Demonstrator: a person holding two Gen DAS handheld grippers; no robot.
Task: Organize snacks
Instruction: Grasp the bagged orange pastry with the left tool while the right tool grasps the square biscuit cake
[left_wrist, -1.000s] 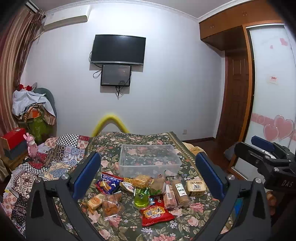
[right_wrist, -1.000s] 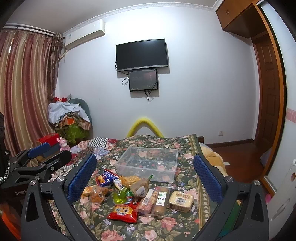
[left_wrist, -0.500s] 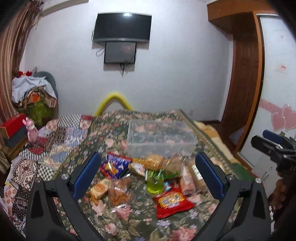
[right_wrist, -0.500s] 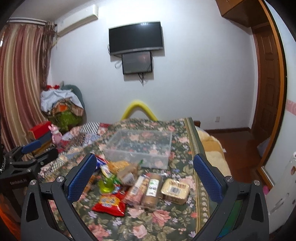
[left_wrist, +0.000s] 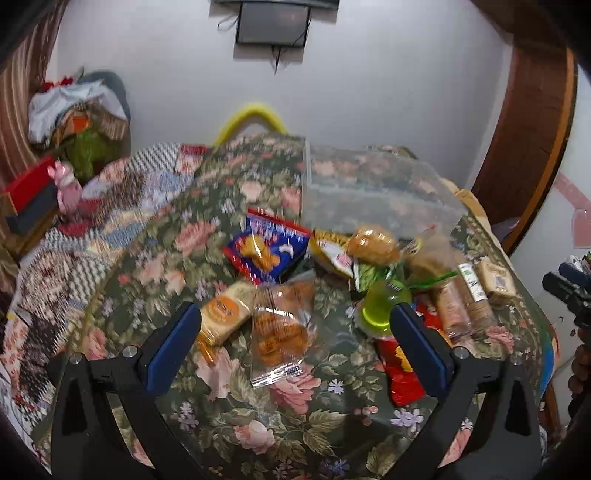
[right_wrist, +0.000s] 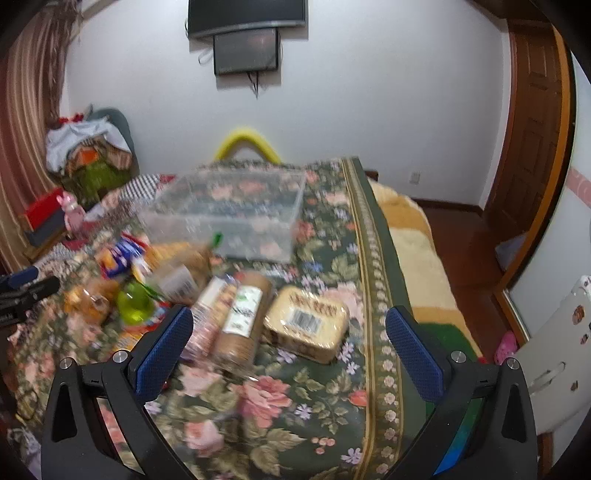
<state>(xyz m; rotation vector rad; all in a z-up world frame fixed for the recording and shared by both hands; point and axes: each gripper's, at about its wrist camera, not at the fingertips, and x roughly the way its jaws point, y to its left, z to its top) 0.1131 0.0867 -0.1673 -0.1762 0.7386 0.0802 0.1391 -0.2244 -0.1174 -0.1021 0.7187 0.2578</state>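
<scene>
Left claw (left_wrist: 295, 338): spread wide, nothing between the blue pads, held above the floral bedspread (left_wrist: 258, 424). Directly ahead, between the fingers: clear-wrapped pastry packet (left_wrist: 280, 336), lying flat. Just off the left finger: orange-labelled round biscuit pack (left_wrist: 223, 314), touching the pastry packet. Further ahead: blue snack bag (left_wrist: 266, 251); beyond and to the right, clear plastic bin (left_wrist: 373, 195), seemingly holding nothing, standing upright on the bedspread. Close to the right finger: green jelly cup (left_wrist: 380, 306) and red snack packet (left_wrist: 400, 376), partly hidden behind that finger. Right of these: two cylindrical biscuit rolls (left_wrist: 465, 306) side by side, then a tan rectangular tray (left_wrist: 496, 278).

Right claw (right_wrist: 288, 338): spread wide, gripping nothing, above the same bedspread. Ahead between the fingers: tan barcode-labelled tray (right_wrist: 306, 323); immediately left of it, the two biscuit rolls (right_wrist: 236, 317), the left one reaching the left finger. Ahead and left: jelly cup (right_wrist: 135, 304) among blurred packets, not individually legible. Bin (right_wrist: 229, 210) well ahead, slightly left of centre. Other claw's dark body visible at the far left edge (right_wrist: 22, 295).

All snacks outside the bin, grouped on its near side.
</scene>
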